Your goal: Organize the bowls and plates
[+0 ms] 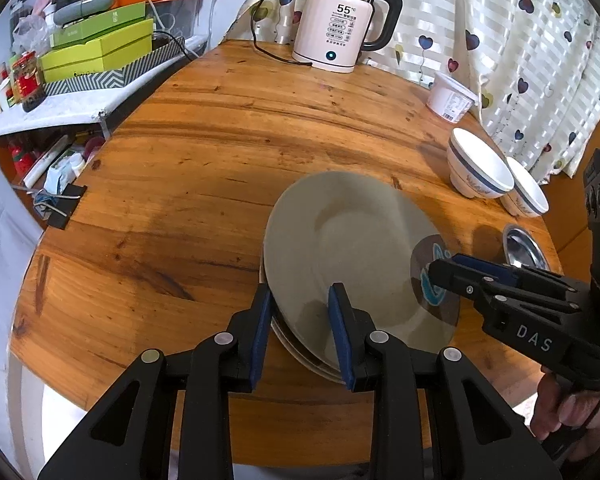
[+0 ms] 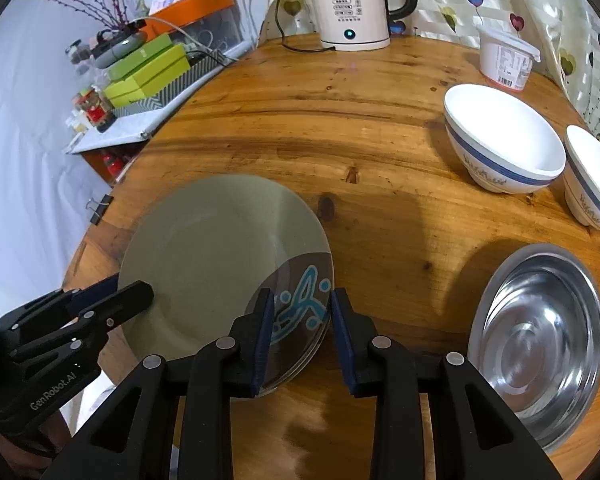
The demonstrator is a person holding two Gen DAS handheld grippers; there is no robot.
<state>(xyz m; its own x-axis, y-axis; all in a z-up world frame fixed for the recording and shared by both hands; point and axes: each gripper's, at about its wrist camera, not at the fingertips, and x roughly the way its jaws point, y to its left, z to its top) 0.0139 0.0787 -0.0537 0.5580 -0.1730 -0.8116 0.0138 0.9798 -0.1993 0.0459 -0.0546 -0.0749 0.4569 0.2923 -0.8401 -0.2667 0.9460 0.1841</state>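
The left gripper [image 1: 305, 328] straddles the near left rim of the grey-green plate [image 1: 340, 248]; its pads stand a little apart, and whether they pinch the rim cannot be told. The right gripper [image 2: 302, 336] straddles the plate's right rim at the brown patch with blue figures; its jaws are opening, with the rim between them. The plate tops a small stack of plates [image 2: 300, 364] near the front edge of the wooden table [image 1: 220, 128]. To the right lies a steel dish [image 2: 540, 340]. Farther right stand two white bowls with blue bands [image 2: 504, 140], side by side. Beyond them sits a white lidded tub [image 2: 506, 58], and at the far edge an electric kettle [image 1: 340, 24] before the heart-print curtain [image 1: 520, 40].
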